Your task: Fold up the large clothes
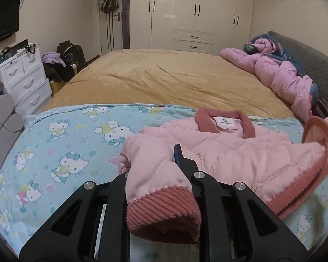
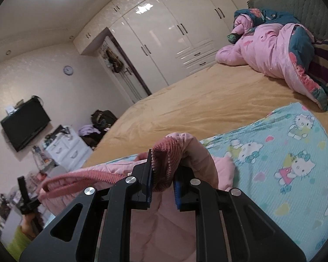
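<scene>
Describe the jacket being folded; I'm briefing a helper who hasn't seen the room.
On the bed, find the Hello Kitty sheet. On it lies the pale pink quilted jacket, with dark rose corduroy collar and cuffs, unlike the rumpled pink duvet by the headboard.

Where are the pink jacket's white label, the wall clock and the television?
white label point(image 1: 226, 122), left wrist view, its middle.
wall clock point(image 2: 68, 70), right wrist view, its face.
television point(image 2: 25, 124), right wrist view, screen centre.
</scene>
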